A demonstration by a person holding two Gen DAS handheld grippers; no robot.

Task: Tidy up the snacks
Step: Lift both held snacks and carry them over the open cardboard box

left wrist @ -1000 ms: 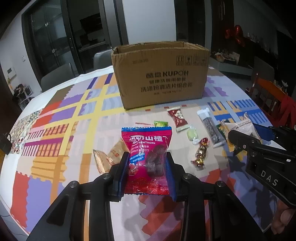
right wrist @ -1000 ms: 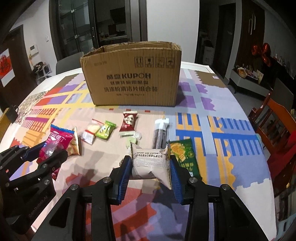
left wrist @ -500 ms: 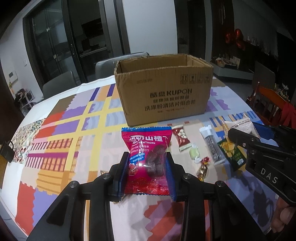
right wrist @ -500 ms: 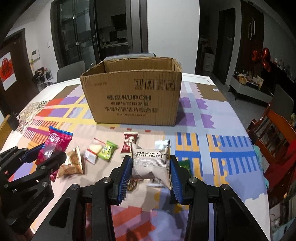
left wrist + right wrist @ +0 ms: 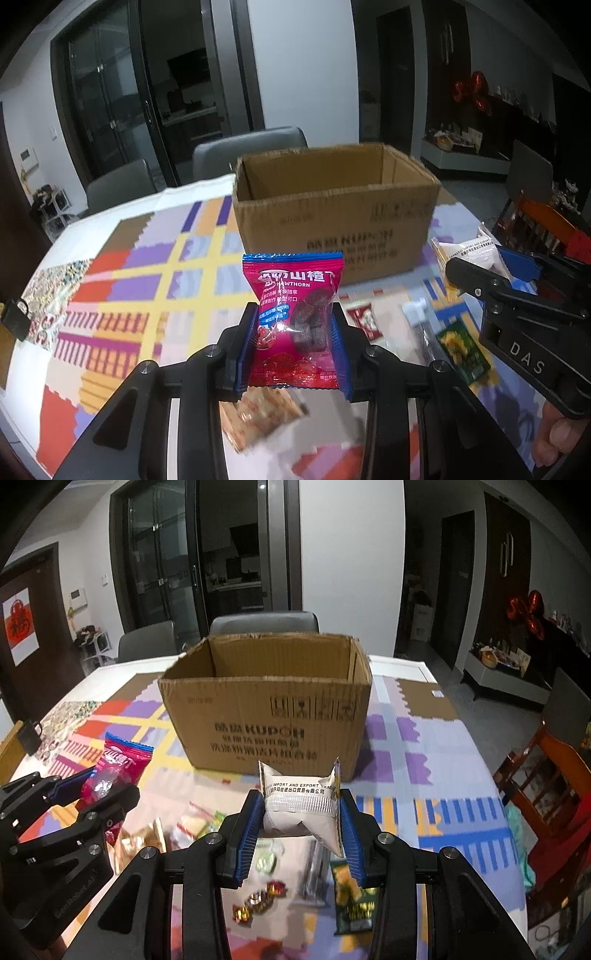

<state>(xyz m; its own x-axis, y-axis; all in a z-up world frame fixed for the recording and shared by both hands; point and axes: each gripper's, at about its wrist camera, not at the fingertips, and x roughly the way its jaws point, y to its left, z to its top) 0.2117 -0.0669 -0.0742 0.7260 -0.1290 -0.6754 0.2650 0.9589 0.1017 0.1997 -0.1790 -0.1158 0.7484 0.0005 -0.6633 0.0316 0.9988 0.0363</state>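
Observation:
My left gripper (image 5: 294, 325) is shut on a red hawthorn snack packet (image 5: 295, 295), held above the table in front of the open cardboard box (image 5: 332, 221). My right gripper (image 5: 301, 808) is shut on a beige sealed snack pouch (image 5: 299, 808), held up before the same box (image 5: 273, 716). In the right wrist view the left gripper (image 5: 99, 786) with the red packet (image 5: 118, 764) is at the left. In the left wrist view the right gripper's pouch (image 5: 469, 251) shows at the right.
Several loose snacks lie on the patterned tablecloth (image 5: 424, 746) below the grippers: a green packet (image 5: 354, 897), a gold-red candy (image 5: 258, 904), a grey bar (image 5: 314, 871), a cracker packet (image 5: 258, 413). Grey chairs (image 5: 266, 622) stand behind the table; a wooden chair (image 5: 546, 775) is at the right.
Both grippers have risen with their packets and moved toward the box, so the box's open top and inside now show. The loose snacks have dropped lower in view.

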